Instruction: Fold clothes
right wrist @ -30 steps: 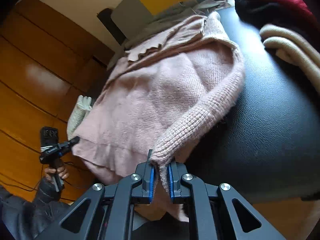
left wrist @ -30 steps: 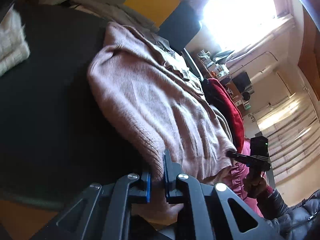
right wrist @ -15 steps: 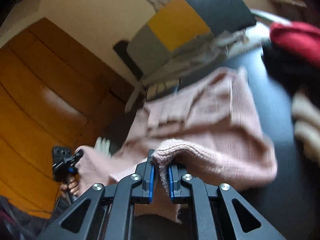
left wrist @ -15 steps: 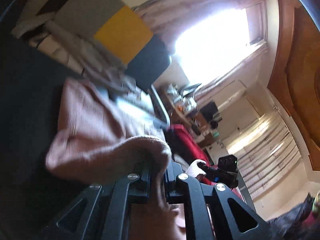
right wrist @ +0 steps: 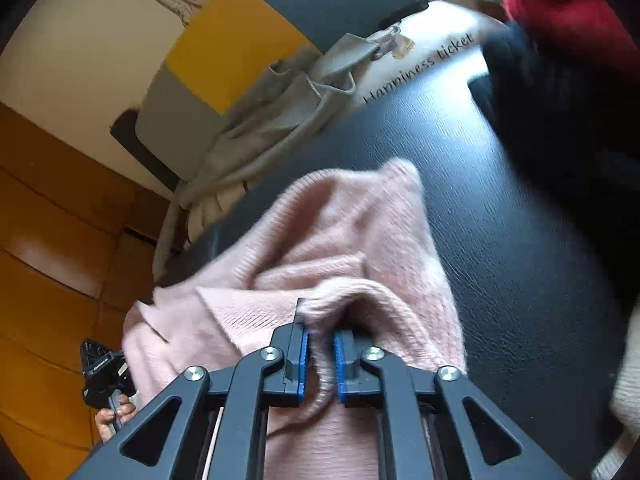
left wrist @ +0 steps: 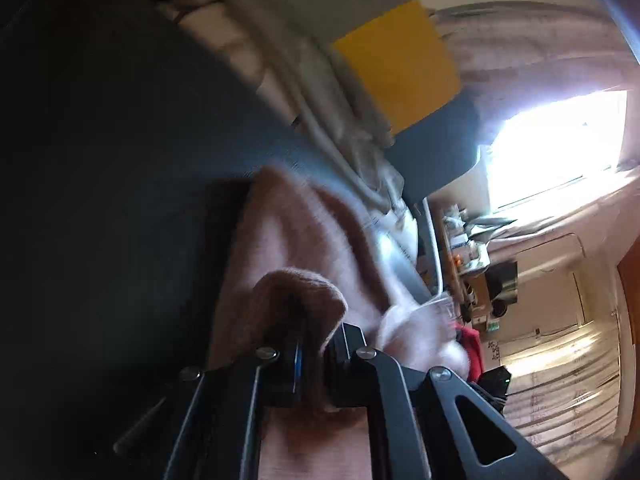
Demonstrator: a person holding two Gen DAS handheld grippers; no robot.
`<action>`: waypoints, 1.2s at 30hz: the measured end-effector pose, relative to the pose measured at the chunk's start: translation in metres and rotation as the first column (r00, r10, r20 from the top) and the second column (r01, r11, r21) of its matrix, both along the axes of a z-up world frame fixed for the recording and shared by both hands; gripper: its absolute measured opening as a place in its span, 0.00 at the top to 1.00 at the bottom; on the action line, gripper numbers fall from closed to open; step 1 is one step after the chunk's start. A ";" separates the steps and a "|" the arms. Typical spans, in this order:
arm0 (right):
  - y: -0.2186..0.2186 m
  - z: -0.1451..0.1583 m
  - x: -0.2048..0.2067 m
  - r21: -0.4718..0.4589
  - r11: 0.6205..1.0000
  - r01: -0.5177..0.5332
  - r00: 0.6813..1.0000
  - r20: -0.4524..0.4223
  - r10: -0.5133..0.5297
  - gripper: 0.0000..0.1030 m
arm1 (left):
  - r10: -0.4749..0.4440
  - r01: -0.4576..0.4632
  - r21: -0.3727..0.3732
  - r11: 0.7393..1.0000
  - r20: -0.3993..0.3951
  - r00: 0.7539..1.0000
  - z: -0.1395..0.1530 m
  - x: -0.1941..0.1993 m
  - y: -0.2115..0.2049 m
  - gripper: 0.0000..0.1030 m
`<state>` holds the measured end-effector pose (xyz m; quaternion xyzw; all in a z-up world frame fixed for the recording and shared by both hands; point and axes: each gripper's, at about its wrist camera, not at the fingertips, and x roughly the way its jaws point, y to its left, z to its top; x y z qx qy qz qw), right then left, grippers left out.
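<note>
Both grippers pinch the pink knit sweater (right wrist: 352, 240), which lies bunched on the black desk (right wrist: 500, 220).

Right gripper (right wrist: 319, 360): fingers (right wrist: 303, 360) w/ blue pads pressed tight on a ribbed fold of the sweater; cloth humps up over the tips and hangs down betw. them.

Left gripper (left wrist: 312, 360): fingers (left wrist: 348, 356) close together, pinching a fold of the same sweater (left wrist: 296, 248); knit drapes over the tips, pads mostly hidden. View blurred.

In the right wrist view, the left gripper (right wrist: 102, 368) shows at lower left, held by a hand (right wrist: 114, 416), at the sweater's far edge.

Other stuff: grey garment (right wrist: 280, 112) heaped at the desk's far edge, next to a white item printed "Happiness ticket" (right wrist: 420, 64). Red cloth (right wrist: 560, 8) and a dark garment (right wrist: 552, 112) at upper right on the desk, apart from the sweater. Yellow/grey/dark panel (right wrist: 228, 44) behind. Bright window (left wrist: 560, 144) in left view.
</note>
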<state>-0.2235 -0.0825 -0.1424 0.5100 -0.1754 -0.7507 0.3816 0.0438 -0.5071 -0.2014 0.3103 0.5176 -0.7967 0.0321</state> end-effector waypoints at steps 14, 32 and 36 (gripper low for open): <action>0.077 -0.006 0.097 -0.096 0.995 -0.028 0.997 0.068 0.035 0.63 | -0.044 0.045 0.057 0.997 -0.024 0.999 0.007 0.123 0.069 0.93; 0.026 0.008 0.118 -0.173 0.976 -0.134 0.988 0.049 0.144 0.49 | -0.020 0.055 0.248 0.967 -0.140 0.990 0.027 0.103 0.065 0.75; 0.039 0.016 0.090 -0.312 0.950 0.007 0.998 0.068 0.015 0.48 | 0.099 -0.035 0.316 0.948 -0.190 0.977 0.027 0.096 0.042 0.75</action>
